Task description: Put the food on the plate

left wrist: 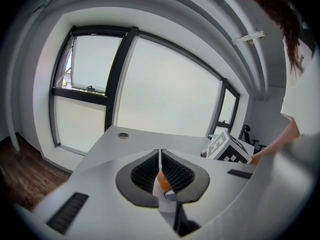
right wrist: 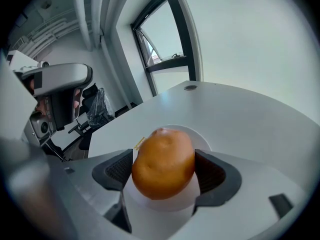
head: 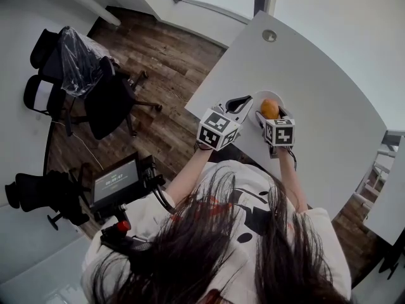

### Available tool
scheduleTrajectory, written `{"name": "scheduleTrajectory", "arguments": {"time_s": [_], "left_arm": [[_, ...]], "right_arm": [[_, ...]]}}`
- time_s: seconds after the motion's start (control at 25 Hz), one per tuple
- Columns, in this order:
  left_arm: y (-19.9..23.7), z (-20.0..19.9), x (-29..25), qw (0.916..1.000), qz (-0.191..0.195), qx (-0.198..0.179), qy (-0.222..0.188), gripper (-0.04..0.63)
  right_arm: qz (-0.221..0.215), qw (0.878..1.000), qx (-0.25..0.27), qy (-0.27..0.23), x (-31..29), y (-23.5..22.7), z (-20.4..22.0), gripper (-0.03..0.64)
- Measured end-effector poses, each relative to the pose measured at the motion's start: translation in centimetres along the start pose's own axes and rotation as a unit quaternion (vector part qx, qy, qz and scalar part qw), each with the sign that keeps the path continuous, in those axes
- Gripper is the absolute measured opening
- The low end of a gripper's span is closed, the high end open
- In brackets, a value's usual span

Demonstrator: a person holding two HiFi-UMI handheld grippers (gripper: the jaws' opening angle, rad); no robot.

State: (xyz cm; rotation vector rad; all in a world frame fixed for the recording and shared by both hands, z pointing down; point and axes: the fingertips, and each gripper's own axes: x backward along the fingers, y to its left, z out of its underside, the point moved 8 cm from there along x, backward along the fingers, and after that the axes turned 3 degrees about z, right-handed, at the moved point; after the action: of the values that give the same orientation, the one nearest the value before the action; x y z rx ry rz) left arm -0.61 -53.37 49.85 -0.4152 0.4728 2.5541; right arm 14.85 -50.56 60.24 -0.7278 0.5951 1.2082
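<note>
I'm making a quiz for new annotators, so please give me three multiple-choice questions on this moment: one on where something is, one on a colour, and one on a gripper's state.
1. Where is the orange food?
A) between the right gripper's jaws, over the plate
B) on the bare table
C) in the left gripper

2. What colour is the plate?
A) black
B) white
C) red

3. How do the left gripper's jaws stand?
A) wide apart
B) closed on the orange food
C) together

Answers:
1 A: the right gripper view shows its jaws pressed on both sides of the orange food, with the plate behind.
2 B: in the head view it is white like the table.
3 C: the left gripper view shows its jaws meeting.
</note>
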Motion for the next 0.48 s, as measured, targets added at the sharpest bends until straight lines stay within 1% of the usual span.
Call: {"name": "scheduleTrajectory", "arguments": {"time_s": [0.28, 0.48], "left_arm": [[-0.5, 0.1, 0.9, 1.0, -0.007, -0.002, -0.005, 0.015], [-5.3, 0.7, 2.7, 0.9997, -0.004, -0.021, -0.012, 0.015]], "right_arm": [[0.007, 1.0, -0.007, -0.018, 1.1, 0.3, -0.6, 0.37], [0.003, 0.998, -0.029, -0.052, 5.5, 0.5, 1.4, 0.37]]}}
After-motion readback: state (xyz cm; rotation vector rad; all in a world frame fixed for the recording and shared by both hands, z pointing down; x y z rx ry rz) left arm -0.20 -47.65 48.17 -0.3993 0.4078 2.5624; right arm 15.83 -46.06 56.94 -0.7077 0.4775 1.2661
